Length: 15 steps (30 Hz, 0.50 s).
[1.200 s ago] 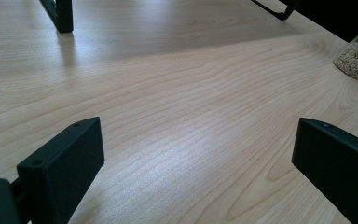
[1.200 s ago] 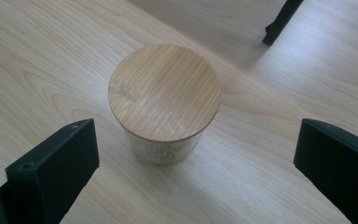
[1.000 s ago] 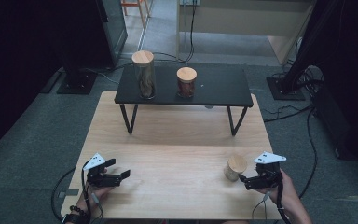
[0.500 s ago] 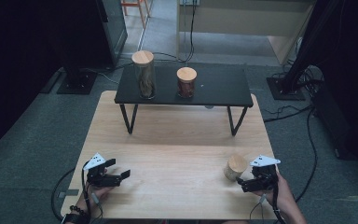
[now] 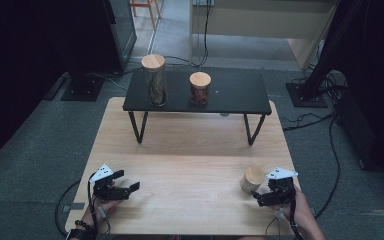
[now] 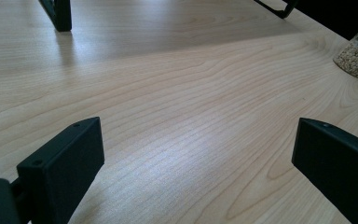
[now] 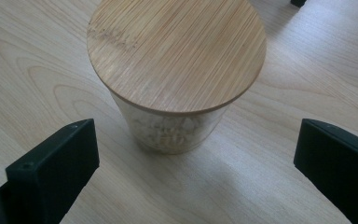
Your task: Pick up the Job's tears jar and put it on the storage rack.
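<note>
Both grippers' jaws gape wide; right gripper (image 5: pixel 272 194) faces jar (image 5: pixel 253 179) near table (image 5: pixel 190 150) edge.

Jars on a table and on a shelf standing on it

A small jar (image 5: pixel 253 179) stands at the table's (image 5: pixel 190 150) near right, just ahead of the right gripper (image 5: pixel 261 198); the left gripper (image 5: pixel 132 188) sits near left, well apart. On the raised shelf (image 5: pixel 240 92) behind, a tall jar (image 5: pixel 154 80) stands left of a short jar (image 5: pixel 200 88).

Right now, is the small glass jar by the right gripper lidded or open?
Lidded. A round bamboo lid sits flat over the upright small glass jar of pale grains, between the right gripper's open jaws.
</note>
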{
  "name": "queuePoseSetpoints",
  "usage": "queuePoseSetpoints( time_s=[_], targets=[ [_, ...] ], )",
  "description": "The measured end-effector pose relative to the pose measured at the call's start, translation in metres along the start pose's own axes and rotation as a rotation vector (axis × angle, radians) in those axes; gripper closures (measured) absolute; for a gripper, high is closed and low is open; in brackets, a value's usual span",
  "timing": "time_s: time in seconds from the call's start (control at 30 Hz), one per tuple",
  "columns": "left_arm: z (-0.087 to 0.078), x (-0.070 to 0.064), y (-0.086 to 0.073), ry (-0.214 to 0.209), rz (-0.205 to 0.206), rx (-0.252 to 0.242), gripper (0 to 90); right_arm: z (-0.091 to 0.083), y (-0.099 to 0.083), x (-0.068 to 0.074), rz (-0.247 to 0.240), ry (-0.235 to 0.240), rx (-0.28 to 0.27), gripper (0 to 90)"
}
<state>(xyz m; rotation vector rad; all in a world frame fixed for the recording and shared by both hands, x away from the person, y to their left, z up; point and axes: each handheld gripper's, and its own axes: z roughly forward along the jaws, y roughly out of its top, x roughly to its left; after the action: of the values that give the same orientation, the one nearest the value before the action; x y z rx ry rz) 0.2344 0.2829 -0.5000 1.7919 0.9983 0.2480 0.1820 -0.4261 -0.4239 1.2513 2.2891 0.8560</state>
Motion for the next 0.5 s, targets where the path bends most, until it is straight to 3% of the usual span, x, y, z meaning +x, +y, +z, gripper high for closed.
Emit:
queuePoseSetpoints(
  time_s=[0.5],
  targets=[
    [0.0004, 0.0019, 0.0013, -0.004, -0.005, 0.005, 2.2, 0.0063, -0.0009, -0.0003, -0.014, 0.017, 0.01, 0.0]
  ],
)
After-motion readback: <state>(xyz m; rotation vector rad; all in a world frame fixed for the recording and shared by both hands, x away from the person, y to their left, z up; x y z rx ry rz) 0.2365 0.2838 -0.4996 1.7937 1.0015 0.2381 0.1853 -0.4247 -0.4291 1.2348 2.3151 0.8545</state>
